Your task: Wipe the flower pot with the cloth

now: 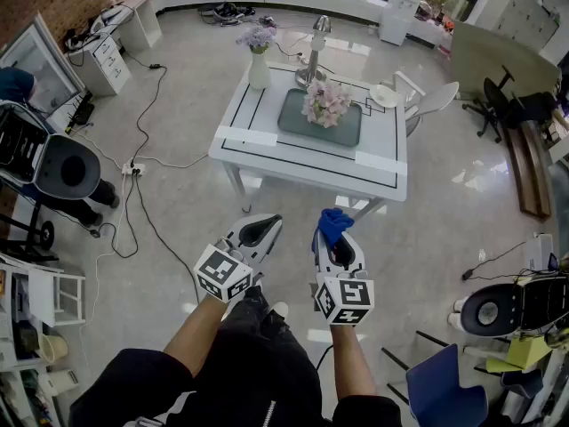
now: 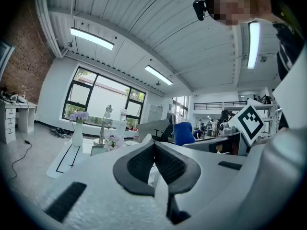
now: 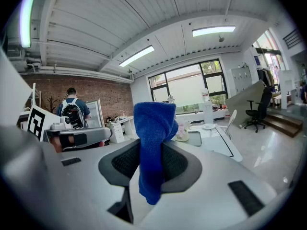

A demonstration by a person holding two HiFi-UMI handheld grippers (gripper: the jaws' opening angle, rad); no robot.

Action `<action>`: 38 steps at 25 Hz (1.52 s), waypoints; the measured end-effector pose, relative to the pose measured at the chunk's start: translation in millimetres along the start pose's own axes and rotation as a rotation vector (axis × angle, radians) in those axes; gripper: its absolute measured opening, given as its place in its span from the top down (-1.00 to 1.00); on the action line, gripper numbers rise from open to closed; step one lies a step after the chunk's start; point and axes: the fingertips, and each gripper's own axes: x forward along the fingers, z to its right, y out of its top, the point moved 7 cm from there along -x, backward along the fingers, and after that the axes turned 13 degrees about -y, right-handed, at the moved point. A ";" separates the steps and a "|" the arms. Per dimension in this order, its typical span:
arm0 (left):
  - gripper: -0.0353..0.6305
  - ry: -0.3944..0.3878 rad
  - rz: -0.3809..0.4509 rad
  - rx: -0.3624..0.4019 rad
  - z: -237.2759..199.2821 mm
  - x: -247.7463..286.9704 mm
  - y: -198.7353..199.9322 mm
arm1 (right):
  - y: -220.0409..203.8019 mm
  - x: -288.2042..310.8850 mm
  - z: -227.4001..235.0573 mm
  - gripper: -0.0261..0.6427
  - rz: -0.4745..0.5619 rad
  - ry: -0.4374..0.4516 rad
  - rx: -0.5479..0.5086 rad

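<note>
Open floor [image 1: 178,238] lies between us and the table [image 1: 302,173] edge. Our right gripper [image 1: 335,237] has its fingers pinching the cloth [image 1: 332,222]; our left gripper [image 1: 266,227] has its fingers pressed together.

The right gripper [image 1: 338,237] is clutching a bunched blue cloth [image 1: 332,221] beside the left gripper [image 1: 265,228]. Both are hovering short of a white rectangular table [image 1: 267,149], which is carrying a pot of pink flowers [image 1: 326,103] on a grey-green tray [image 1: 298,116].

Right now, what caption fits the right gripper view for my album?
Right gripper clamps a blue cloth, with the white table ahead.
</note>
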 end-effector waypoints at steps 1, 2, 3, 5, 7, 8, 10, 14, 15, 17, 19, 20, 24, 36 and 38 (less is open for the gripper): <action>0.88 0.000 0.000 -0.001 1.6 0.4 0.6 | 0.7 -0.8 0.9 0.58 -0.002 0.000 0.002; 0.88 0.001 0.001 -0.002 3.1 0.8 0.9 | 1.2 -1.6 1.9 0.58 -0.003 -0.001 0.002; 0.88 0.002 0.002 -0.004 4.4 1.1 0.7 | 1.5 -2.4 2.9 0.58 -0.005 0.000 0.002; 0.88 0.009 0.006 -0.010 6.0 1.4 -0.9 | 1.7 -4.1 4.6 0.58 -0.007 0.001 0.000; 0.88 0.015 0.012 -0.014 6.4 2.0 -1.3 | 2.5 -5.5 5.9 0.58 -0.003 0.001 0.000; 0.88 0.016 0.016 -0.015 6.7 3.0 -0.8 | 3.3 -6.1 6.6 0.58 0.000 0.000 0.001; 0.88 0.013 0.020 -0.015 8.0 5.7 0.8 | 5.2 -8.2 7.9 0.58 0.009 -0.001 0.002; 0.88 -0.001 0.017 -0.005 13.7 8.6 3.2 | 7.7 -15.2 8.1 0.58 0.043 0.013 0.024; 0.88 -0.002 0.019 -0.003 15.2 8.8 3.7 | 8.1 -16.2 8.4 0.58 0.048 0.016 0.026; 0.88 0.001 0.021 -0.002 16.7 9.1 5.0 | 10.4 -16.3 8.9 0.58 0.056 0.022 0.028; 0.88 0.004 0.018 0.000 14.9 9.1 6.0 | 12.9 -14.4 7.8 0.58 0.067 0.030 0.036; 0.88 0.005 0.016 -0.001 12.9 9.4 5.9 | 13.6 -12.7 7.0 0.58 0.070 0.033 0.038; 0.88 0.008 0.011 -0.004 -3.0 12.9 3.4 | 13.0 3.0 4.6 0.58 0.064 0.039 0.038; 0.88 0.004 0.015 -0.070 -117.2 72.9 -3.2 | 33.6 119.6 19.4 0.58 0.006 0.008 0.009; 0.88 0.002 0.004 -0.079 -146.1 86.7 -4.8 | 37.1 149.7 21.3 0.58 -0.019 -0.001 0.007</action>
